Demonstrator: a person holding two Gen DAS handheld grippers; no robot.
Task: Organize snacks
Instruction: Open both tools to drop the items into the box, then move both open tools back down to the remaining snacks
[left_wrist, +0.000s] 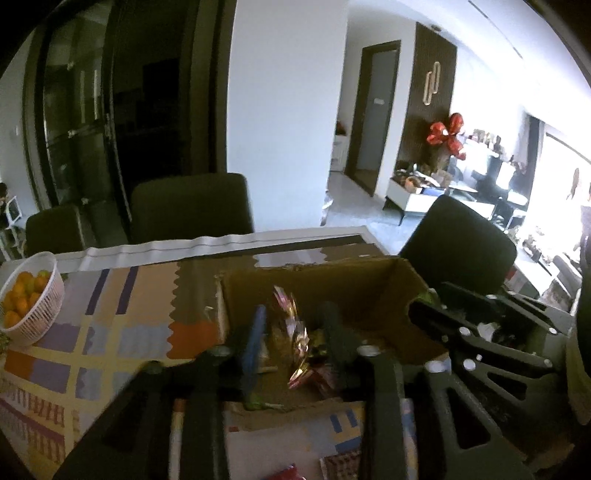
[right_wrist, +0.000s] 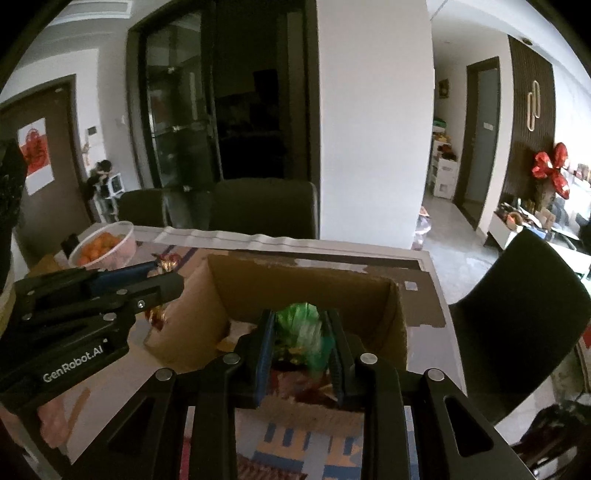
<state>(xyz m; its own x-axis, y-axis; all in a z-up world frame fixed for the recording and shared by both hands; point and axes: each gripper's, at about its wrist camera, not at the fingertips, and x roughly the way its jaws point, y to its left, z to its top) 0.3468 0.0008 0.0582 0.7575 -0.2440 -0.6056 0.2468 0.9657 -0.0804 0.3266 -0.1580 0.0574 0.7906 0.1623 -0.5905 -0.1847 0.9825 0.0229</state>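
The left gripper (left_wrist: 291, 332) hangs over the near part of the cardboard box (left_wrist: 369, 291), jaws apart, a shiny foil-wrapped snack (left_wrist: 295, 328) between them; whether they grip it I cannot tell. The right gripper (right_wrist: 301, 339) is clamped on a green-wrapped snack (right_wrist: 303, 328) just above the box's near edge. The two tools crowd the box mouth; its far half lies open. The box sits on a patterned tablecloth (left_wrist: 92, 332), a white basket of oranges (left_wrist: 33, 306) well to the left, dark chairs (left_wrist: 188, 206) behind.
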